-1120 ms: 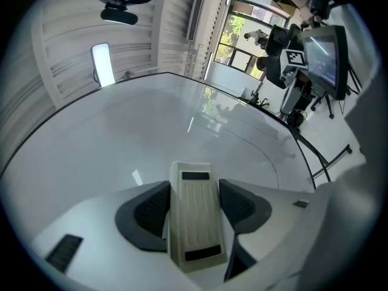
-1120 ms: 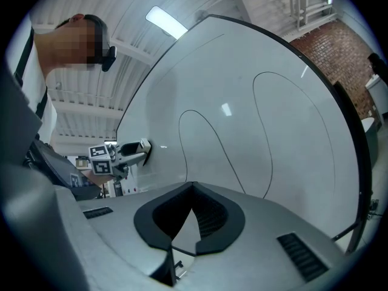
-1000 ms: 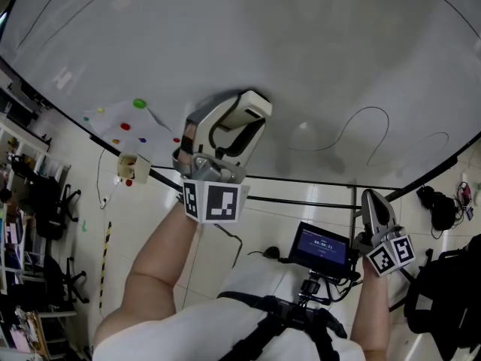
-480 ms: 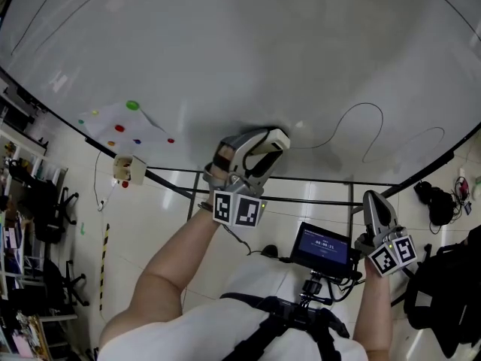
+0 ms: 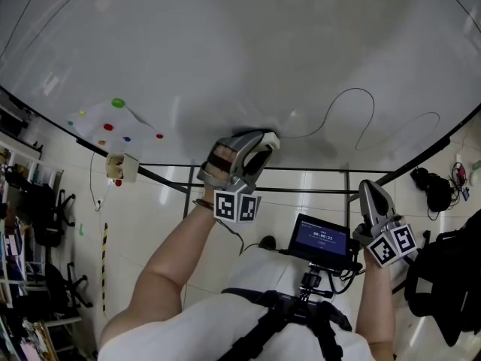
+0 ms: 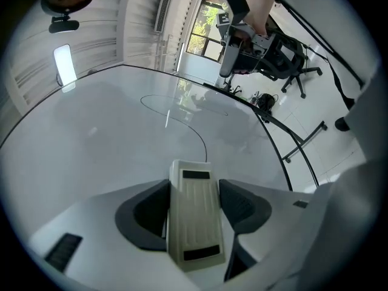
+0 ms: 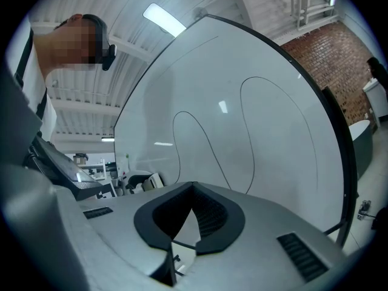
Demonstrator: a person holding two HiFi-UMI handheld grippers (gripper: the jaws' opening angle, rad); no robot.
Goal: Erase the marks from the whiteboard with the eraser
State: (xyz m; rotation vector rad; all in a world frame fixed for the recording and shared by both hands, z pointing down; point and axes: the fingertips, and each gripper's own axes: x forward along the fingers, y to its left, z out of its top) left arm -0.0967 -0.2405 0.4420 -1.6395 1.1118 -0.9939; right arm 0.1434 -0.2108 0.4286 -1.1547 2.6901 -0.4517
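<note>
Whiteboard [image 5: 225, 43]: filling the upper part of the head view, with its lower edge running across mid-frame.

Marks [image 5: 353, 100]: a thin black looping line is lying right of centre near the lower edge, with a fainter loop further right. A long arc is also sweeping round the top of the frame.

Eraser [image 6: 194, 220]: pale, ribbed and oblong, sitting lengthwise between the fingers of the left gripper [image 5: 248, 149]. Those fingers are standing wide and clamping its two long sides. Its far end is pointing at the board low in the centre of the head view, just left of where the looping line is ending. Whether it is pressing on the surface is not clear.

Right gripper [image 5: 373, 201]: hanging at lower right, below the board's edge and well apart from it. Its fingers are closed together with nothing between them.

Step in hand, by judgement: wiping is under way or about to begin. The board left of the eraser is showing no line, and the loops to the right are waiting untouched.

Next move, by judgement: the eraser face is needing to lie flat on the board and travel rightwards along the line, up and over the loop. Steady pressure is needed so that no thin trace is remaining. The arc near the top would be calling for a higher reach afterwards.
</note>
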